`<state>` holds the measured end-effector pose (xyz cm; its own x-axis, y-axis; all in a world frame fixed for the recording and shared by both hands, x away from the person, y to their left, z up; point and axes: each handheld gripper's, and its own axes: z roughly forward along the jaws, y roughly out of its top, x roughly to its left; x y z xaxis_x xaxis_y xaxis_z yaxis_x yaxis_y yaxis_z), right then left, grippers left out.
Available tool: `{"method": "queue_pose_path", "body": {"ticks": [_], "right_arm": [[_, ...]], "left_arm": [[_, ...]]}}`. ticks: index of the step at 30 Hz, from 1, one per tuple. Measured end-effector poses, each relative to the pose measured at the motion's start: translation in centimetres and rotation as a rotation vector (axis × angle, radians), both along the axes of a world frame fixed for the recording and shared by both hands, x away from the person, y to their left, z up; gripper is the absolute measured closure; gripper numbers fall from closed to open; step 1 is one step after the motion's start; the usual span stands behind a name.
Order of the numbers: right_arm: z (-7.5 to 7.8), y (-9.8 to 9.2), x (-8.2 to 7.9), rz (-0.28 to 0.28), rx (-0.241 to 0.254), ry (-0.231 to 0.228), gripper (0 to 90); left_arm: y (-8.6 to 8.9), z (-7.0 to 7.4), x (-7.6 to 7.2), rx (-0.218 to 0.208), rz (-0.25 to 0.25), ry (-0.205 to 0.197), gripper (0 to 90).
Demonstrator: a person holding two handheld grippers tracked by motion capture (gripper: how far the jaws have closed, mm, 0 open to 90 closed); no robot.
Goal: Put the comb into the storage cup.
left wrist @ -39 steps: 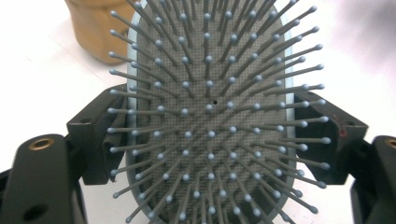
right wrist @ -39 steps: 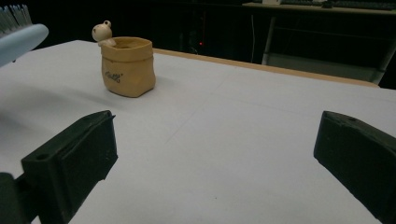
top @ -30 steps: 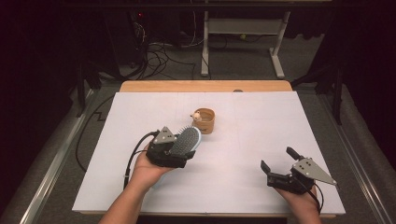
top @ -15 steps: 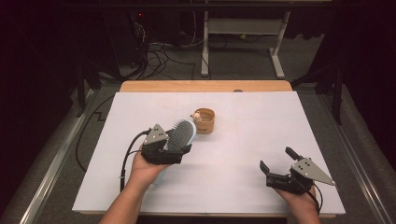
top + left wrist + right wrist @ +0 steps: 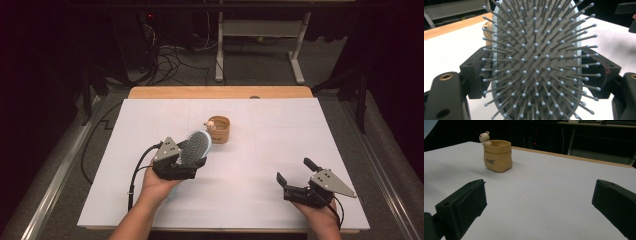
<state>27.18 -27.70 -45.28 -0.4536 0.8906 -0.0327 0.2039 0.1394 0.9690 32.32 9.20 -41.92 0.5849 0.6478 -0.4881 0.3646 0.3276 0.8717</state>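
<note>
While clamped — hairbrush [image 5: 536, 60] between fingers [image 5: 475, 72]

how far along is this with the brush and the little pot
Done: the left gripper has the hairbrush gripped by its head and lifted off the table. In hand: it hangs near the tan pot. Left: likely standing it in the pot; the right gripper waits open.

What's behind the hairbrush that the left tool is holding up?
In the left gripper view the hairbrush covers most of what lies beyond it. A sliver of the tan pot peeks past its edge, with white table around. The pot's inside is hidden.
</note>
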Motion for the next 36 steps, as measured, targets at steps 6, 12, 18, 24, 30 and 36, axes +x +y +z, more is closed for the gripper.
{"method": "queue_pose_path", "body": {"ticks": [6,12,18,24,30,36], "right_arm": [[-0.1,0.2,0.0,0.010,0.002,0.006,0.0],[-0.1,0.4,0.1,0.018,-0.001,0.009,0.0],[0.1,0.9,0.2,0.027,-0.010,0.013,0.0],[0.5,1.6,0.4,0.055,-0.004,0.030,0.0],[1.0,2.6,0.7,0.074,0.011,0.050,0.0],[1.4,4.0,1.3,0.114,0.017,0.080,0.0]], "left_arm": [[-0.1,0.1,-0.3,-0.015,0.021,-0.051,20.8],[-0.1,0.5,-0.6,-0.047,0.029,-0.090,20.8],[-0.2,0.8,-0.9,-0.056,0.021,-0.112,20.8],[-0.6,0.9,-1.3,-0.041,0.013,-0.140,20.8],[-1.2,0.7,-1.6,-0.024,-0.008,-0.149,20.8],[-1.8,0.5,-2.0,-0.020,-0.025,-0.149,20.8]]}}
